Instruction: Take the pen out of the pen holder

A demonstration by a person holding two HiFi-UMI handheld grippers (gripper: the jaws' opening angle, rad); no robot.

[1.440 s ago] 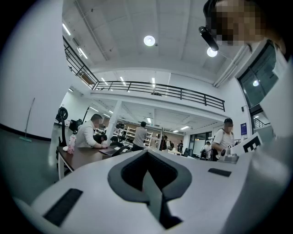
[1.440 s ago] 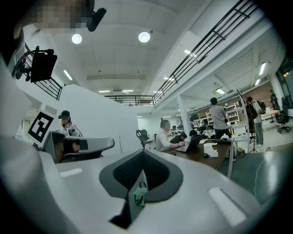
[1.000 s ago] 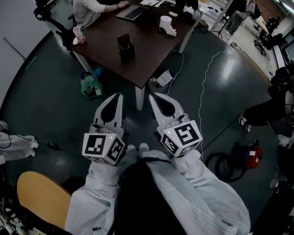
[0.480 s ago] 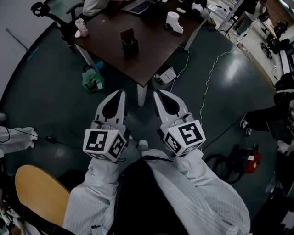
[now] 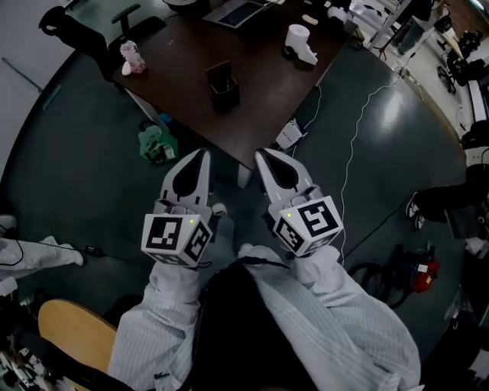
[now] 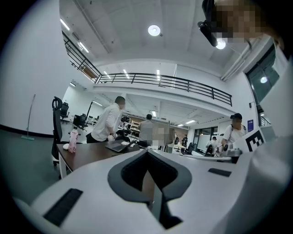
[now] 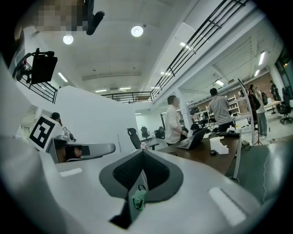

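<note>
A black pen holder (image 5: 222, 85) stands on the dark brown table (image 5: 267, 76), near the corner closest to me. I cannot make out the pen inside it. Both grippers are held level over the floor, short of the table's edge and well apart from the holder. My left gripper (image 5: 201, 156) has its jaws together with nothing between them. The right gripper (image 5: 262, 155) is shut and empty too. In the left gripper view the closed tips (image 6: 147, 153) point at the table (image 6: 89, 153). The right gripper view shows its closed tips (image 7: 143, 153) beside the table (image 7: 206, 154).
On the table are a pink bottle (image 5: 132, 57), a laptop (image 5: 237, 11) and a white object (image 5: 301, 42). A green bag (image 5: 157, 143), a white box (image 5: 289, 134) and a white cable (image 5: 348, 153) lie on the floor by the table leg. A wooden seat (image 5: 72, 336) is behind me at left. People stand at the far side.
The table and pen holder sit lower and nearer in the head view. Both grippers have come forward toward the table's edge. Their jaws stay shut.
</note>
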